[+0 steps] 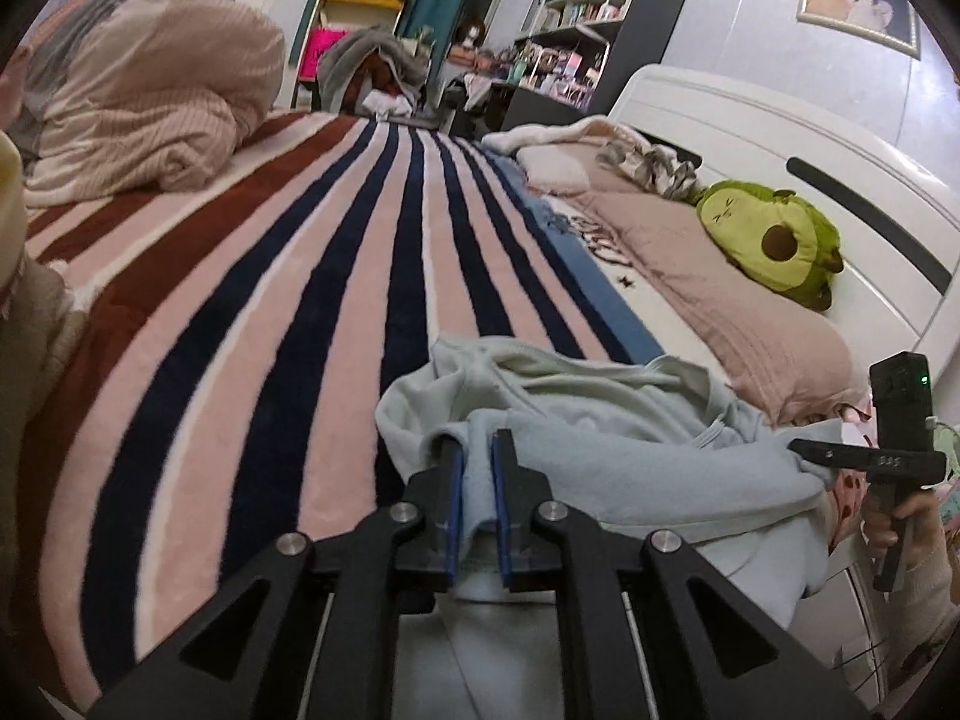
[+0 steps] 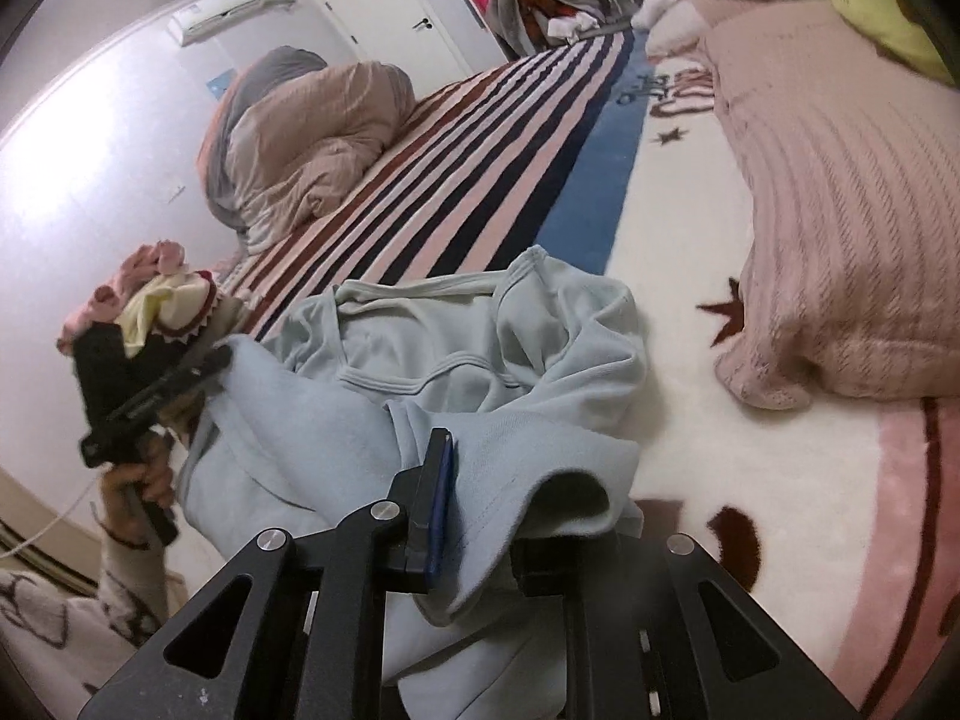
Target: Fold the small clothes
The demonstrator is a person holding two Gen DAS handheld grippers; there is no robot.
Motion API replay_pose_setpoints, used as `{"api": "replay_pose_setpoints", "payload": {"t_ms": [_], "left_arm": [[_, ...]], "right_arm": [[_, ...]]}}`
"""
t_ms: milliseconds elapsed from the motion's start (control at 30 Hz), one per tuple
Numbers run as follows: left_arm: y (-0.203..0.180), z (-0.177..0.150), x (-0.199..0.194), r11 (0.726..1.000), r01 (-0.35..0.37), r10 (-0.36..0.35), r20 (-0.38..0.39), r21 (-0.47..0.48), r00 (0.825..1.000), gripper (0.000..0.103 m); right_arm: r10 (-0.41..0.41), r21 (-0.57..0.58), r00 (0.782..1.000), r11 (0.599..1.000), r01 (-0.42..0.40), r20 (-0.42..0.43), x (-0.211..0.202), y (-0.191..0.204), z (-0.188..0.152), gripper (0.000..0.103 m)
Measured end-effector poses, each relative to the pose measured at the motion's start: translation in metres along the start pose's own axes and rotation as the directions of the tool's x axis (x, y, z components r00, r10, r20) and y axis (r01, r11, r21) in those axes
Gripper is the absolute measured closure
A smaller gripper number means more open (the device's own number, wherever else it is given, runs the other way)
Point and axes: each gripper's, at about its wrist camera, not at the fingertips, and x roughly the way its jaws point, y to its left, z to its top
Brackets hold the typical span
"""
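Note:
A small pale blue garment (image 1: 600, 420) lies crumpled on the striped blanket (image 1: 300, 276); it also shows in the right wrist view (image 2: 456, 348). My left gripper (image 1: 478, 450) is shut on one edge of the garment, cloth pinched between its blue pads. My right gripper (image 2: 480, 480) is shut on another edge; cloth drapes over and hides its right finger. Each gripper shows in the other's view, the right gripper (image 1: 807, 449) at the cloth's right end and the left gripper (image 2: 219, 360) at its left end. The cloth hangs between them, partly raised.
A rolled pink duvet (image 1: 150, 90) lies at the far left of the bed. A pink pillow (image 1: 720, 312) and an avocado plush (image 1: 774, 240) lie by the white headboard (image 1: 780, 138). A pile of small clothes (image 2: 150, 288) sits behind the left gripper.

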Motion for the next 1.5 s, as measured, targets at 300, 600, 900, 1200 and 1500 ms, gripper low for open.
{"api": "replay_pose_setpoints", "payload": {"t_ms": [300,600,900,1200,1500], "left_arm": [[-0.006,0.004,-0.037,0.999,0.006,-0.008,0.06,0.039,0.998,0.039],[-0.026,-0.002,-0.092,0.996,0.038,-0.047,0.101,0.084,0.994,0.036],[-0.07,-0.043,-0.054,0.984,0.126,-0.114,-0.098,0.129,0.989,0.072],[-0.075,-0.053,-0.016,0.983,0.036,-0.005,-0.168,0.181,0.986,0.08],[-0.062,-0.026,0.017,0.979,-0.015,0.051,-0.169,0.204,0.984,0.08]], "right_arm": [[0.002,-0.018,1.0,1.0,-0.002,0.009,-0.035,0.003,-0.003,0.025],[-0.027,-0.088,0.988,0.995,0.04,0.153,-0.088,0.032,-0.023,0.059],[0.047,-0.203,0.999,0.978,-0.042,0.021,-0.032,0.07,-0.051,0.092],[-0.131,-0.269,0.991,0.956,0.121,-0.019,0.018,0.066,-0.049,0.099],[-0.194,-0.308,0.981,0.932,0.191,0.022,0.031,0.06,-0.022,0.099]]}}
